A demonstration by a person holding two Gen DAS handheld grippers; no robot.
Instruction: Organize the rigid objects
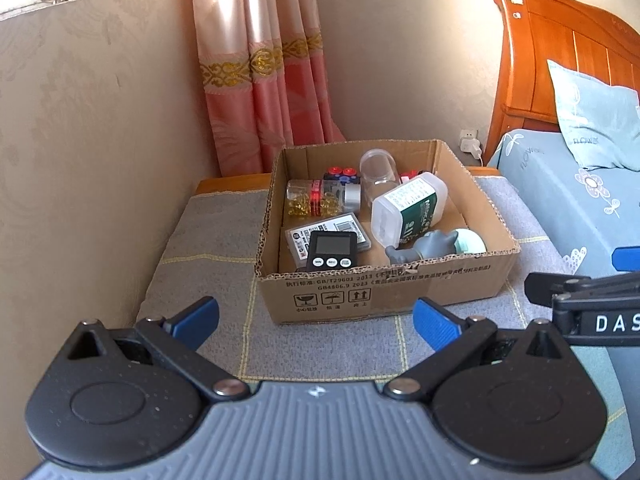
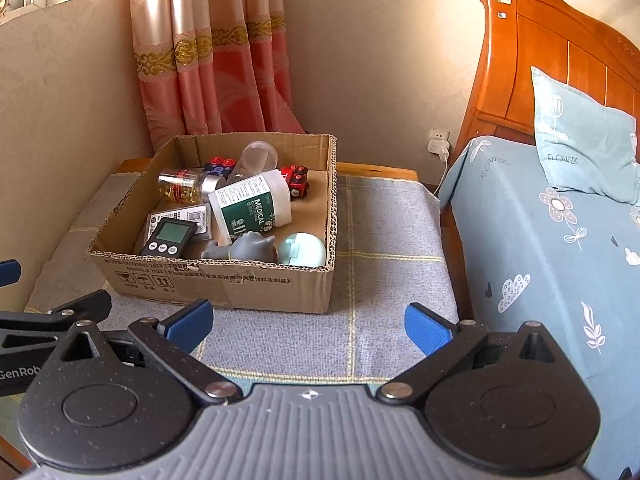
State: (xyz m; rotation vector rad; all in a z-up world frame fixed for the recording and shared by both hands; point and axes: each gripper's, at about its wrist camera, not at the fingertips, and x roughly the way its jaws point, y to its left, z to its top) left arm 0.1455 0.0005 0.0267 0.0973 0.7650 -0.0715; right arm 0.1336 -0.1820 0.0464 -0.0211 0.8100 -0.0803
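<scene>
Soft window daylight, fisheye-warped edges

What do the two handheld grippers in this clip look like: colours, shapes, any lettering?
The left gripper and right gripper match: a ribbed grey body, two round black housings, black linkage arms with silver pivot pins, and jaws tipped with textured blue pads. White lettering marks each one's side, "DAS" and "GenRob", both cut off. No hands or sleeves show.

Each gripper — left gripper (image 1: 316, 322) and right gripper (image 2: 307, 322) — has blue finger pads, black arms, silver screws and a ribbed grey body.
</scene>
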